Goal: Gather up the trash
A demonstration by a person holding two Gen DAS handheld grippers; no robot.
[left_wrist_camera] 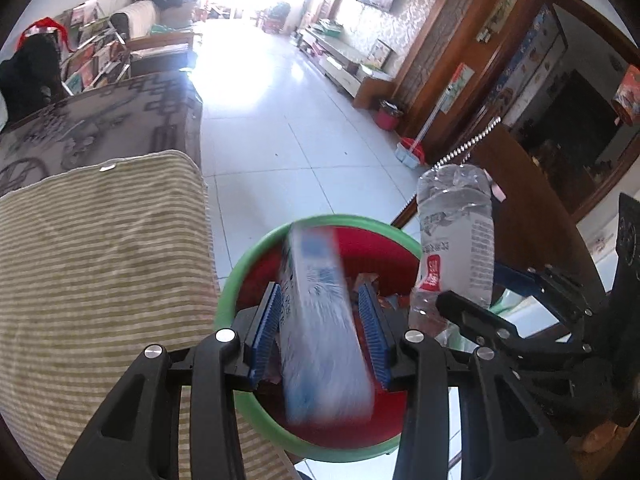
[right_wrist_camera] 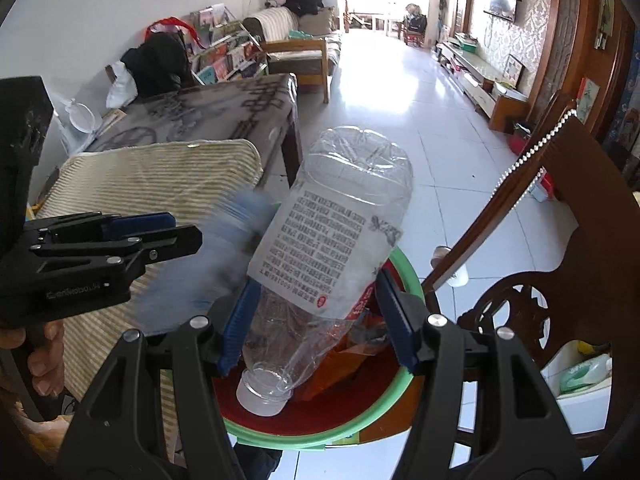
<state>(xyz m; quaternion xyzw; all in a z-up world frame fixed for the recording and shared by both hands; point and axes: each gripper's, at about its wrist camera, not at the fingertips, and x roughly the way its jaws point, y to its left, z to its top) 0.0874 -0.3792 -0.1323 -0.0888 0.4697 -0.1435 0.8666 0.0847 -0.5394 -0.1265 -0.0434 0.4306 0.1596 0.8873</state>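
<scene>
A red bin with a green rim (left_wrist_camera: 256, 248) sits below both grippers; it also shows in the right wrist view (right_wrist_camera: 412, 280). My left gripper (left_wrist_camera: 322, 300) is open over the bin. A white and blue carton (left_wrist_camera: 320, 320), blurred by motion, is between its pads, apart from them. My right gripper (right_wrist_camera: 316, 284) is open. A clear plastic bottle (right_wrist_camera: 340, 236) with a white label lies between its pads, cap down into the bin, with a gap on the right side. The bottle also shows in the left wrist view (left_wrist_camera: 456, 232). Orange wrappers (right_wrist_camera: 340, 364) lie inside the bin.
A striped cushion (left_wrist_camera: 100, 248) lies on the left, by a dark patterned table (left_wrist_camera: 100, 120). A carved wooden chair (right_wrist_camera: 560, 240) stands on the right. White tiled floor (left_wrist_camera: 280, 128) stretches ahead, with a small red bin (left_wrist_camera: 387, 114) by the wall.
</scene>
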